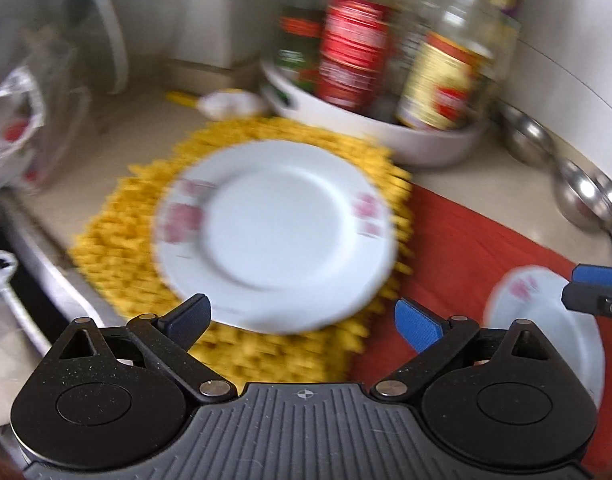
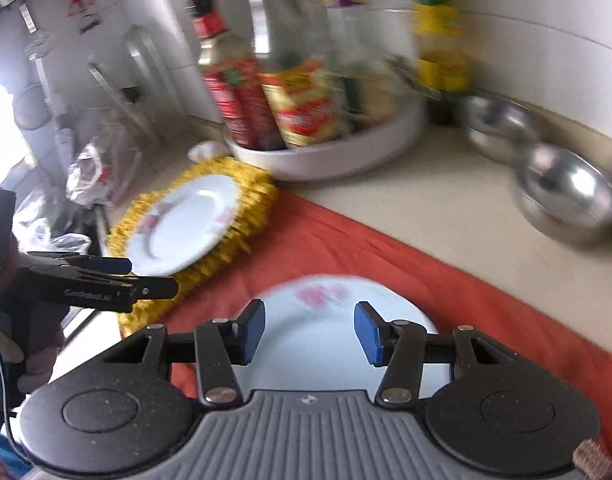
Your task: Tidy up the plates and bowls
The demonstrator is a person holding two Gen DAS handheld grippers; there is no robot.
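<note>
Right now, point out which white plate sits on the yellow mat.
The far plate, ringed by the yellow mat; the other plate lies on red cloth.

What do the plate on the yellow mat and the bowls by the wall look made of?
Plate: likely glazed ceramic, glossy white with pink flower prints; melamine is possible. Bowls: metal, probably stainless steel, mirror-like with bright reflections. Yellow mat: looks like shaggy fabric, though blurred.
</note>
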